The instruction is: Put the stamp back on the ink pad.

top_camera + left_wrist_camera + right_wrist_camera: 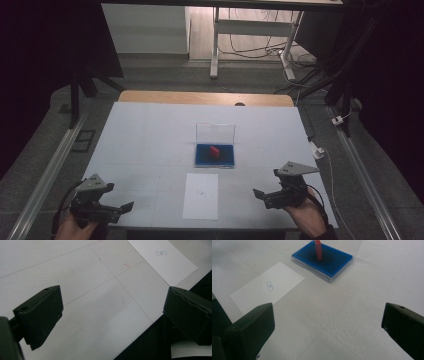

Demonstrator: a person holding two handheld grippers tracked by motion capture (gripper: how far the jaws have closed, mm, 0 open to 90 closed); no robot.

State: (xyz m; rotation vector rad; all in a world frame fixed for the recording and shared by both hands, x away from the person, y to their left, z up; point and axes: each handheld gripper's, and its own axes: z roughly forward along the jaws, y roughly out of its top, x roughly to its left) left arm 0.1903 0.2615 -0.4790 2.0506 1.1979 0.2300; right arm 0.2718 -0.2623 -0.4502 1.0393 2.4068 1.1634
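A small red block [215,150] [318,250] stands on the blue pad [215,155] [329,261] of an open clear case in the middle of the table; its clear lid [215,133] stands upright behind. A white paper sheet [201,195] [268,287] [163,260] with a small printed mark lies in front of the case. My left gripper [119,207] [112,312] hovers open at the near left corner, nothing between its jaws. My right gripper [266,184] [328,322] is open at the near right, also bare, pointed toward the sheet and case.
The white table top [150,135] has a wooden strip along its far edge. Metal rails [47,170] run along both sides of the table. White desk legs and cables [280,50] lie on the floor beyond. A white plug [317,149] sits at the right edge.
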